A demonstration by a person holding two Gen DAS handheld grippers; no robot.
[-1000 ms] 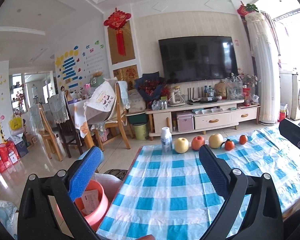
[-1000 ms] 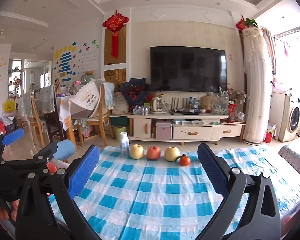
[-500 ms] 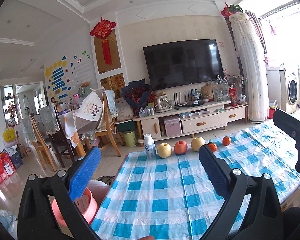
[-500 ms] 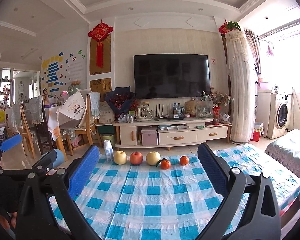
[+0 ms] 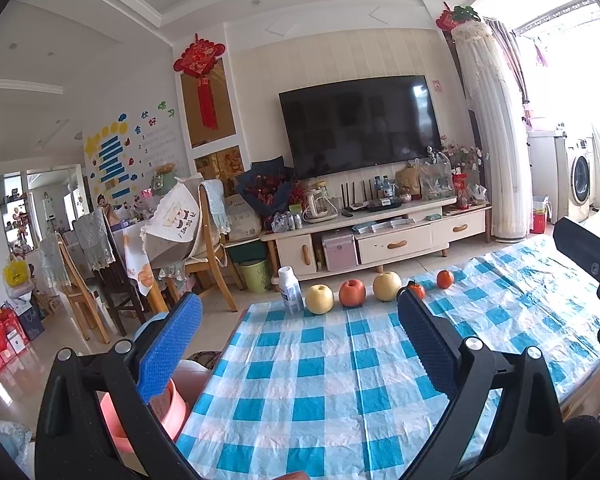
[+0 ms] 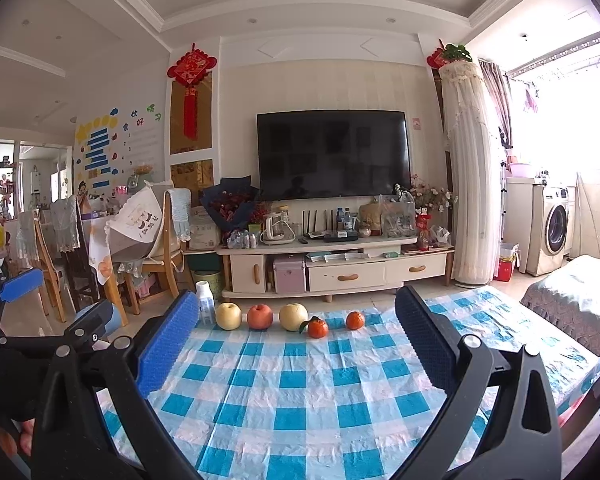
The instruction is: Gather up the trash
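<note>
A white plastic bottle (image 5: 290, 290) (image 6: 205, 308) stands upright at the far left corner of the blue checked tablecloth (image 5: 340, 380) (image 6: 300, 400). Beside the table's left edge, low on the floor, sits a pink bin (image 5: 172, 408) with a paper scrap inside. My left gripper (image 5: 298, 320) is open and empty, hovering over the near left part of the table. My right gripper (image 6: 296, 316) is open and empty too, over the table's near middle. Each shows at the edge of the other's view: the left gripper (image 6: 60, 300), the right gripper (image 5: 592, 256).
Right of the bottle, along the far edge, lie a yellow apple (image 6: 228, 316), a red apple (image 6: 259, 316), another yellow apple (image 6: 293, 317) and two tangerines (image 6: 317, 328). Beyond are a TV cabinet (image 6: 340, 272), a green bin (image 5: 256, 274) and wooden chairs (image 5: 208, 248).
Both views have drifted so the bottle and fruit sit further left and a little lower, with more ceiling showing. Both grippers stay open and empty.
</note>
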